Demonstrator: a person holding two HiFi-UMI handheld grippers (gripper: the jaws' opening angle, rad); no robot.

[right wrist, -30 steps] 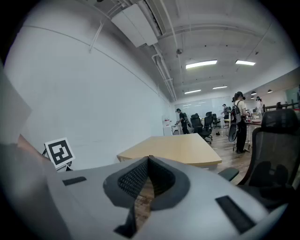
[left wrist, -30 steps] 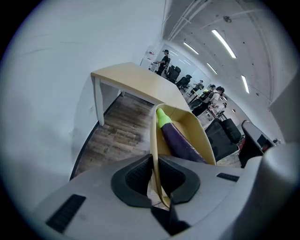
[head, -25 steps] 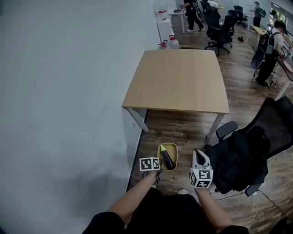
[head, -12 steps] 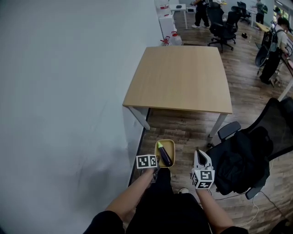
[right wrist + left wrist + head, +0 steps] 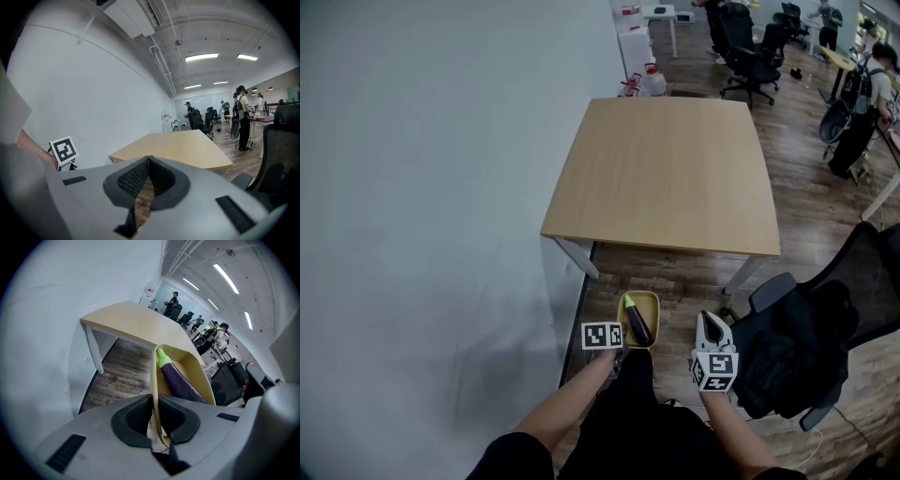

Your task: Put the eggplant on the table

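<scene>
Eggplant (image 5: 638, 324), purple with a green stem end, lies in a yellow tray (image 5: 652, 302) just ahead of the left gripper (image 5: 619, 352), whose jaws are clenched on the tray's near rim. Its long axis runs away from those jaws, with the stem end toward the tabletop (image 5: 670, 173). The right gripper (image 5: 706, 321), jaws pressed together on nothing, hangs beside the tray. Compared with a second ago, the tabletop's near edge lies closer to both jaws. The left gripper's cube (image 5: 605, 336) bears black-and-white square markers.

glossy eggplant (image 5: 183, 383); smooth matt tray (image 5: 197, 369); matt wood-grain table (image 5: 670, 169); wood-plank floor (image 5: 675, 267)
</scene>
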